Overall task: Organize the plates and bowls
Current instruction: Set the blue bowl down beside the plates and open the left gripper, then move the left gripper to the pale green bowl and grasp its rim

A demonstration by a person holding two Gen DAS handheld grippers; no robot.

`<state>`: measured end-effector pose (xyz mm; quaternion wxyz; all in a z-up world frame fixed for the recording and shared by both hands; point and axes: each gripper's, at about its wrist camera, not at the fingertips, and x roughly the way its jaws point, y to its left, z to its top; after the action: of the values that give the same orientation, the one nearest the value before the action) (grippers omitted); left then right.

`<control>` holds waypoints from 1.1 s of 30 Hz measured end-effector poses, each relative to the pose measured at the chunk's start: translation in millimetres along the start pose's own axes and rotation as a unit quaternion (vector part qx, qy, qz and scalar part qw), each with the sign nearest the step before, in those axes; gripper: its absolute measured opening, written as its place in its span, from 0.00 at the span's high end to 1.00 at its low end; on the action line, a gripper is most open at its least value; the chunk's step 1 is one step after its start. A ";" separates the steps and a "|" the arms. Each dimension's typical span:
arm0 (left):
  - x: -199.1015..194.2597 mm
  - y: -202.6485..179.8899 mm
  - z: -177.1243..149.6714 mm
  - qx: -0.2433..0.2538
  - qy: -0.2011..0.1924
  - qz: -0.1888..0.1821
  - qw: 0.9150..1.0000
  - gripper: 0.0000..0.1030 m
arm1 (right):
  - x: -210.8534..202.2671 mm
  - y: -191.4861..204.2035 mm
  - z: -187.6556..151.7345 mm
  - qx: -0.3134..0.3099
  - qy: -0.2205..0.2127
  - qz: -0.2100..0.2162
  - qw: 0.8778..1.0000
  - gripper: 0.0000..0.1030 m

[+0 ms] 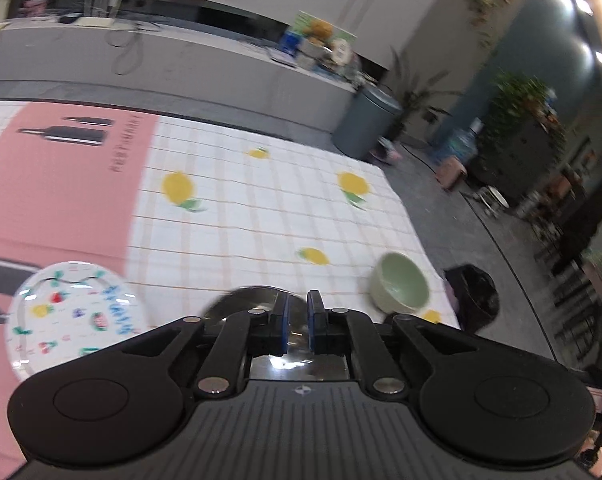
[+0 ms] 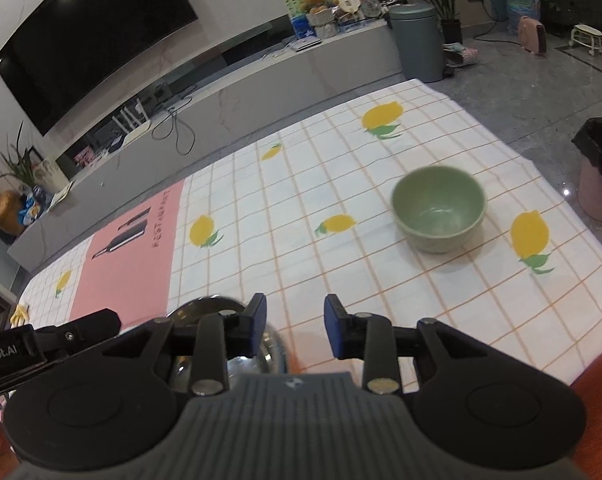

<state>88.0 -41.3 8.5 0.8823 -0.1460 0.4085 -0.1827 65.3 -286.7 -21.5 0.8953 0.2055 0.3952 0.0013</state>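
Opening on the green bowl (image 2: 439, 208), upright and empty on the lemon-print counter (image 2: 301, 184), and taking it as the marker for everything else. Nothing stacked in it, nothing touching it.

Looking well to the left of the green bowl now and spotting a steel bowl (image 1: 245, 300), shiny, tucked right under both tools at the near edge. Further left again, well apart from the green bowl, finding a fruit-patterned plate (image 1: 73, 312) lying flat, partly on the pink mat (image 1: 61, 184).

Checking the left claw (image 1: 297, 320): clenched, blue pads drawn almost together, angled down over the steel bowl. Thin rim nipped between them or not? Cannot tell from here. Would make sense as a rim pinch, mind: thin metal wall, narrow bite, easy lift.

Over to the right claw (image 2: 295, 324): released, pads apart, only checked cloth showing between them, nothing grasped. Aimed towards the green bowl but well short of it, much nearer the steel one. Reads as a free tool kept ready for the next pickup.

Judging the job barely begun: three pieces scattered, bowls well apart, no stack anywhere. Likely call next: bringing the steel bowl across to the green bowl and nesting the pair. Worth watching for a slip on that polished rim, and for a tilt on the way over.
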 end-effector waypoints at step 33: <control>147.7 -83.2 21.3 0.020 0.113 0.020 0.993 0.68 | 47.5 -157.9 29.7 0.184 -0.016 -0.046 0.982 0.63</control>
<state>176.2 -178.4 -42.9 0.8368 -0.0988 0.5046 -0.1881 93.7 -434.3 -95.5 0.8478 0.3481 0.3831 -0.1158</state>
